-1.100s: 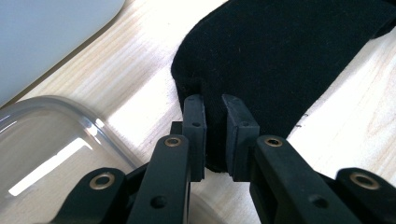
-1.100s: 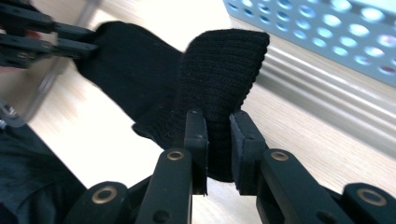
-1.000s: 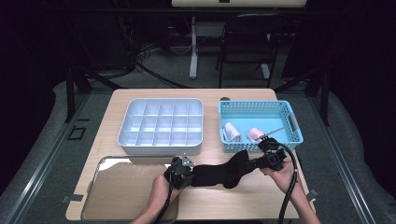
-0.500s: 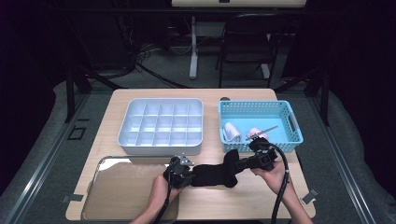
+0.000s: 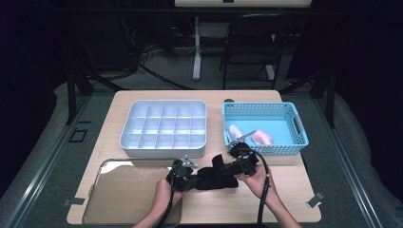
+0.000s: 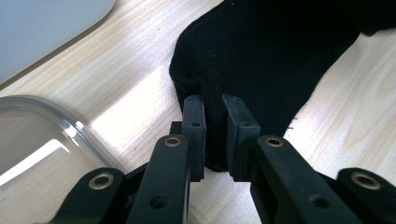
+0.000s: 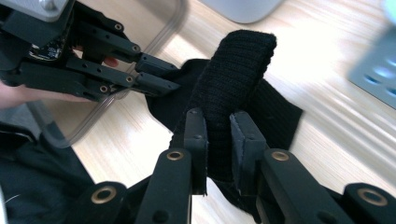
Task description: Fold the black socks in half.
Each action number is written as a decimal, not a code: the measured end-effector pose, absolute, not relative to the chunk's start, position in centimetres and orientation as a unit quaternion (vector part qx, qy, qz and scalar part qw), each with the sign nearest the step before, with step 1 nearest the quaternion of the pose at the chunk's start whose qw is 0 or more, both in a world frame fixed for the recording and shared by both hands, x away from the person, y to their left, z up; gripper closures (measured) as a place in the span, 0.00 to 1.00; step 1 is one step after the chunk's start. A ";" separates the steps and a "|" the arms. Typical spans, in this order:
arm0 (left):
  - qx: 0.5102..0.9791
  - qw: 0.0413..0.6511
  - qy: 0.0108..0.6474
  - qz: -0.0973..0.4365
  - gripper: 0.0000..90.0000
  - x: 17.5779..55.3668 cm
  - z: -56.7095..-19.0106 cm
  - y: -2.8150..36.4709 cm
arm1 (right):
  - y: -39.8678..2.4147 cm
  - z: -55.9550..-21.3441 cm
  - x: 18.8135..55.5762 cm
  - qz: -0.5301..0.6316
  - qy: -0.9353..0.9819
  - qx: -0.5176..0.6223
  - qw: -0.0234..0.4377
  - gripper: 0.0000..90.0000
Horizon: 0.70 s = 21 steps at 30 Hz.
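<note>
A black sock (image 5: 216, 178) lies on the wooden table between my two grippers. My left gripper (image 5: 192, 179) is shut on the sock's left end; in the left gripper view the jaws (image 6: 215, 119) pinch the edge of the sock (image 6: 261, 56), which lies flat on the table. My right gripper (image 5: 229, 167) is shut on the other end. The right gripper view has that gripper (image 7: 217, 133) holding the ribbed end of the sock (image 7: 238, 70) lifted and bent over toward the left gripper (image 7: 161, 77).
A white compartment box (image 5: 164, 128) stands behind the sock. A blue basket (image 5: 292, 142) at the right holds a pale pink item and a white one. A clear tray (image 5: 123, 197) lies at the front left, close to my left hand.
My right gripper has moved left toward the left gripper with the sock's end, so the sock is bunched shorter. The left gripper has stayed put.
</note>
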<state>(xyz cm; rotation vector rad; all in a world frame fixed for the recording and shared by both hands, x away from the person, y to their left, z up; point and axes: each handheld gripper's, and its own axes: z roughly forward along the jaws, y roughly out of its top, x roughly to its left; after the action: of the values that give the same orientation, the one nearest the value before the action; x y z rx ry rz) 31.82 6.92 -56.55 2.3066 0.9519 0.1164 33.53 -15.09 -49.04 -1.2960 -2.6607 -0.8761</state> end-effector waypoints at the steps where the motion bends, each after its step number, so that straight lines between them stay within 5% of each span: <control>1: 0.876 0.316 0.362 0.044 0.89 31.8 -56.6 6.9 | -14.6 -49.3 33.5 -0.275 -0.868 -0.413 0.026 0.87; 16: 0.874 0.321 0.363 0.049 0.88 31.6 -56.7 6.5 | -10.9 -52.0 33.9 -0.215 -0.889 -0.403 -0.016 0.85; 21: 0.872 0.323 0.364 0.045 0.84 31.8 -56.6 6.6 | -10.4 -52.4 33.7 -0.215 -0.893 -0.394 -0.009 0.71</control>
<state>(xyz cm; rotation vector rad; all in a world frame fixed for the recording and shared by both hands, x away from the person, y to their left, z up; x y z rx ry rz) 31.75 6.64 -56.57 2.2902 0.9567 0.1169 33.72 -10.36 -52.44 -1.2458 -2.8222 -0.6806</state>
